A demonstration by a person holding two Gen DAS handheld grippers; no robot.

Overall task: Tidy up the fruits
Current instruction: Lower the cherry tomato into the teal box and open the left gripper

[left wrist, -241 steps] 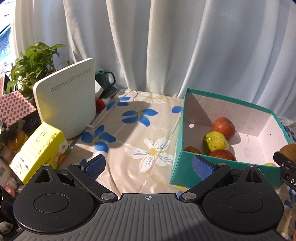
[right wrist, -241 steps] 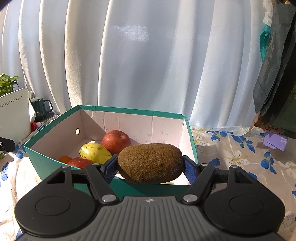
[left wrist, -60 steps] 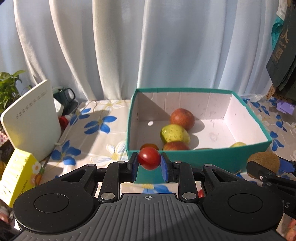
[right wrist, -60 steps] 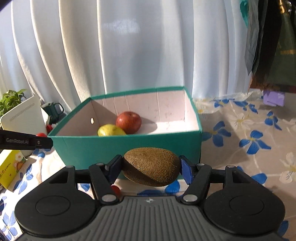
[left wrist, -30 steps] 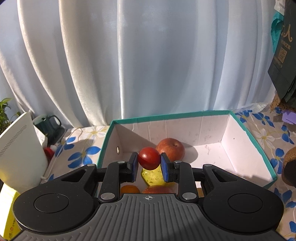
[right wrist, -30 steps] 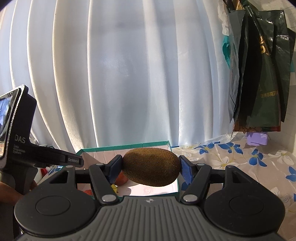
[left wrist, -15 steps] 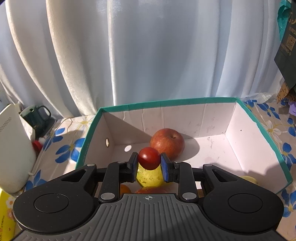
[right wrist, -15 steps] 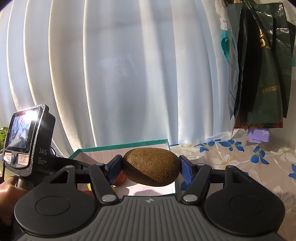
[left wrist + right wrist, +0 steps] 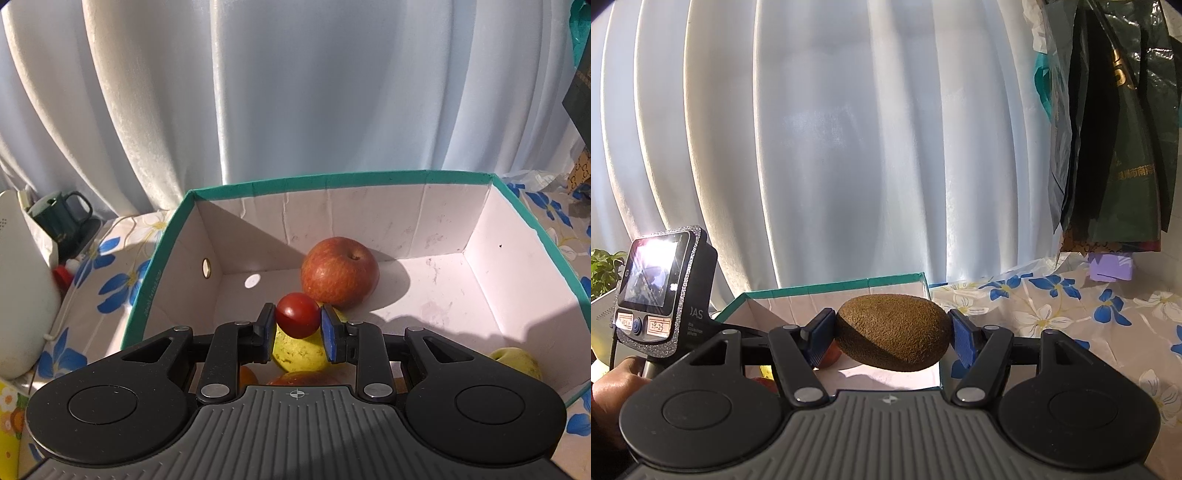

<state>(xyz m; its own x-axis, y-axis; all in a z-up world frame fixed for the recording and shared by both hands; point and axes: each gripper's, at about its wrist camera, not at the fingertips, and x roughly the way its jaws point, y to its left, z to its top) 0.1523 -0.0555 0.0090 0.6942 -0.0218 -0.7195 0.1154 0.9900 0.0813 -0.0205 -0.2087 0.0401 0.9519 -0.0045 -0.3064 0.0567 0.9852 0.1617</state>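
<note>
Cherry tomato (image 9: pixel 297 314), pinched in the left gripper (image 9: pixel 297 328), has moved in over the teal box (image 9: pixel 332 177) since a moment ago; release looks near. The right gripper (image 9: pixel 894 341) keeps clamping the kiwi (image 9: pixel 894 336) above the box.

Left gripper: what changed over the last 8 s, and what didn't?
The left gripper, open and empty over the cloth 8 s ago, took hold of a cherry tomato and carried it up over the teal box, above the fruit inside. The right gripper stays shut on the kiwi, now raised higher. The red apple in the box hasn't moved.
</note>
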